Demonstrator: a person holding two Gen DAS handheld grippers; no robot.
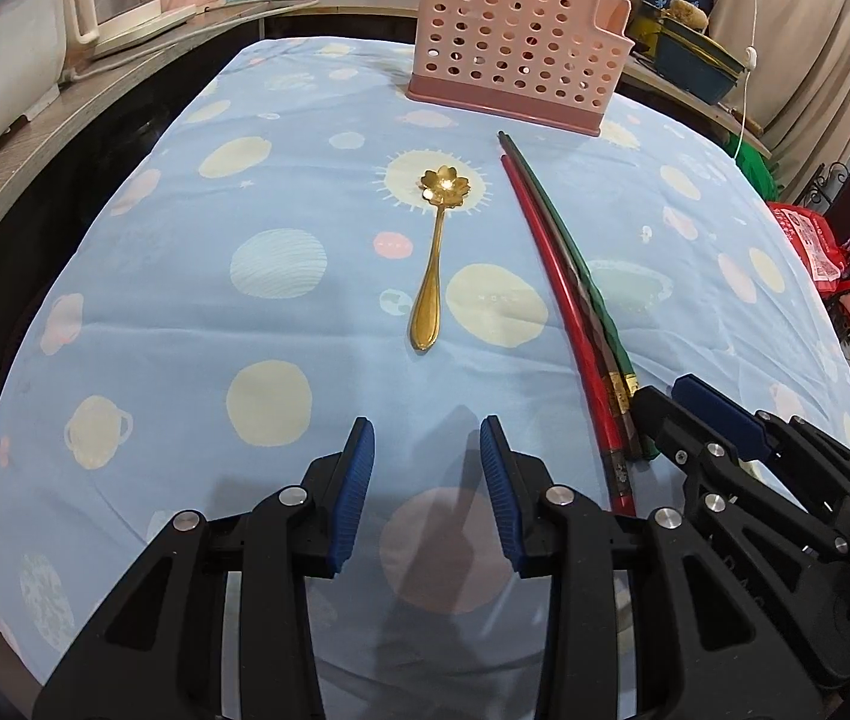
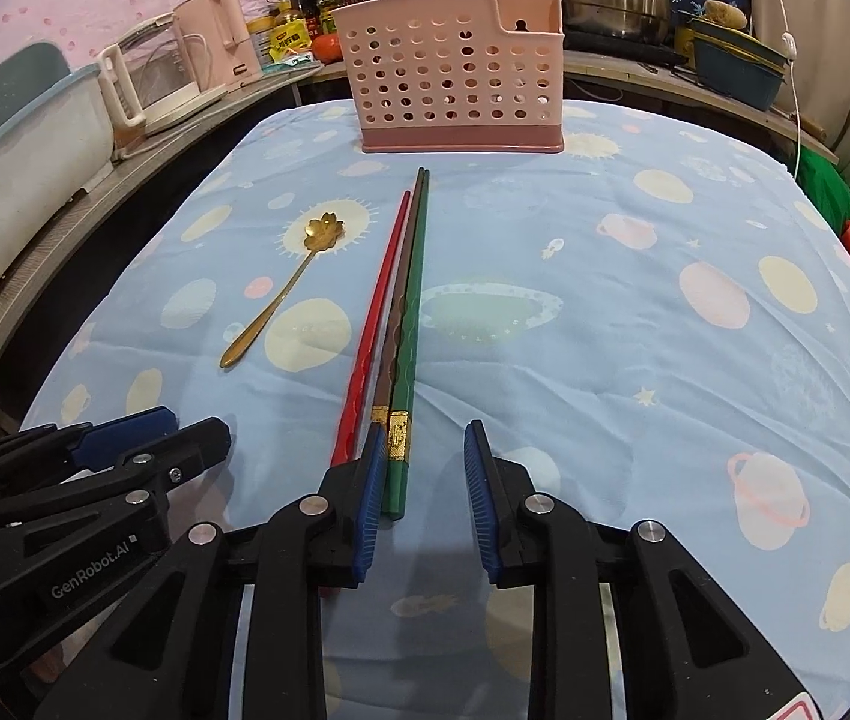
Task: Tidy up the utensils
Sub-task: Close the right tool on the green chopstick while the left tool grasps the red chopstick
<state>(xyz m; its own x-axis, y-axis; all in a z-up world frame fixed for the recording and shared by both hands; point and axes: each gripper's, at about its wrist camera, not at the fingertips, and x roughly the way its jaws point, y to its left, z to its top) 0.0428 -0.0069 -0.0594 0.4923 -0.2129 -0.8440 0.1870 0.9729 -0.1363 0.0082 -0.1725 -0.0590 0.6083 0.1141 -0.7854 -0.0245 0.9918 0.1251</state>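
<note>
Your table is covered by a pale blue cloth [image 1: 185,312] printed with planets and suns, and it fills most of both views. At its far edge stands the pink perforated utensil holder [image 1: 509,42], upright on its darker base, with a lower compartment on its right side — nothing of the table's utensils is in it. Your left gripper [image 1: 427,438] hovers low over the near part of the cloth with its jaws wide apart and nothing between the blue pads [image 1: 359,462]. Your right gripper [image 2: 422,450] sits just to its right, also spread wide and gripping nothing; the near ends of the chopsticks lie on the cloth between its fingers, close against the left pad [image 2: 372,480]. The chopsticks lie as a bundle of long sticks side by side, running from near to far toward the holder but stopping short of it: the red chopstick [image 2: 378,300] on the left, a brown chopstick [image 2: 404,276] in the middle, and the green chopstick [image 2: 414,312] on the right, the last two with gold bands near their near ends. Left of them, apart from the sticks, lies the gold spoon [image 1: 434,252] — its flower-shaped bowl rests on a printed sun toward the far side, its handle pointing back toward your left gripper.
</note>
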